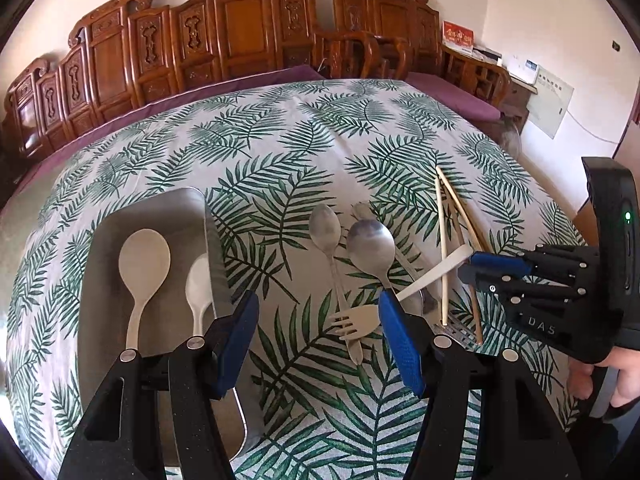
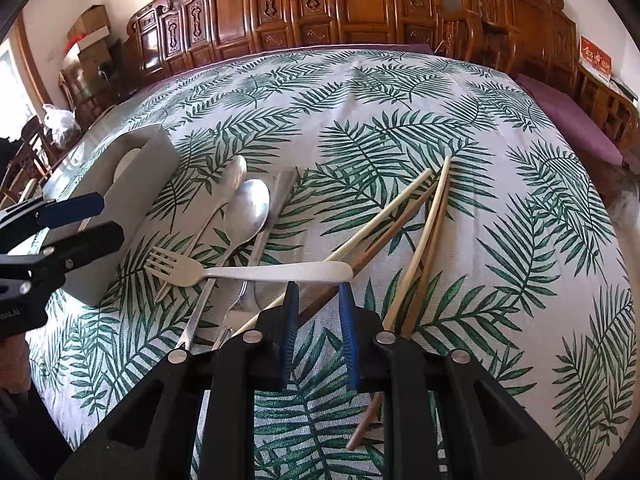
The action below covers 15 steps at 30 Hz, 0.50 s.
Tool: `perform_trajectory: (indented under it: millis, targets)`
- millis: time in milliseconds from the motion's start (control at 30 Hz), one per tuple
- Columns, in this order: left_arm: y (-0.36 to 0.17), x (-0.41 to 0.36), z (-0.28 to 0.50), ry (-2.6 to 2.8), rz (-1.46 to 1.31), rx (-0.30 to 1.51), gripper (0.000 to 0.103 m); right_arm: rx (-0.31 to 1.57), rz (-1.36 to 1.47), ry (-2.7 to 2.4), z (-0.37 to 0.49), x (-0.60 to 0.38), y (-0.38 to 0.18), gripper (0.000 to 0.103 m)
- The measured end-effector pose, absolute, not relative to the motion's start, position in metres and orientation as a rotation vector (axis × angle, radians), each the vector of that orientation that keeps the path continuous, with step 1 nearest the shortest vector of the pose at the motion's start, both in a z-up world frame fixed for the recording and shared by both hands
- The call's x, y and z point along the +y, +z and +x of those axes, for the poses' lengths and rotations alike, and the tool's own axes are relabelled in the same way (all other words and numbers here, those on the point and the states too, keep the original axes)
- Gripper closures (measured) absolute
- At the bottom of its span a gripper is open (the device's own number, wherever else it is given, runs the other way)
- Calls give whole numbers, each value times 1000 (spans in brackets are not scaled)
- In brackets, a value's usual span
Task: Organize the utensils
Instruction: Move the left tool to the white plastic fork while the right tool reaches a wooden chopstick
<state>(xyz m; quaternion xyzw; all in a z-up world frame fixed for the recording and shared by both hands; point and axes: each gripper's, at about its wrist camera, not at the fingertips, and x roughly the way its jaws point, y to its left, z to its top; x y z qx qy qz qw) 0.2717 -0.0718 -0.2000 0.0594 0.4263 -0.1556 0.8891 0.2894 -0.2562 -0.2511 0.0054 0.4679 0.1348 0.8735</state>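
Note:
A grey tray (image 1: 160,204) lies at the left with a cream serving spoon (image 1: 143,268) and a white spoon (image 1: 199,284) in it. It shows in the right wrist view (image 2: 136,192) too. A cream plastic fork (image 1: 360,320) (image 2: 248,271) lies across metal spoons (image 1: 370,246) (image 2: 248,210) and chopsticks (image 1: 442,248) (image 2: 428,232). My left gripper (image 1: 318,308) is open, with the fork's head between its fingers. My right gripper (image 2: 318,292) is open just below the fork's handle end. It shows at the right of the left wrist view (image 1: 470,266).
The table has a palm-leaf cloth (image 1: 280,140). Carved wooden chairs (image 1: 240,28) stand along its far side. A purple cushion (image 2: 568,120) lies at the far right. Boxes and a bag (image 2: 60,120) stand at the far left of the room.

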Motion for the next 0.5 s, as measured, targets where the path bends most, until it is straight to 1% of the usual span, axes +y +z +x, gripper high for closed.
perform_trajectory:
  millis: [300,433,500]
  targets:
    - [-205,-80,270,-337,142,892,44,990,35,243,295,-265,-253,80]
    - [-209,-84,270,-344,145,900,44,1020,52,233,299,-267,-260,75]
    - [-211,-85,270,-347,147,905,44,1016,40,225,302,-265,-261,74]
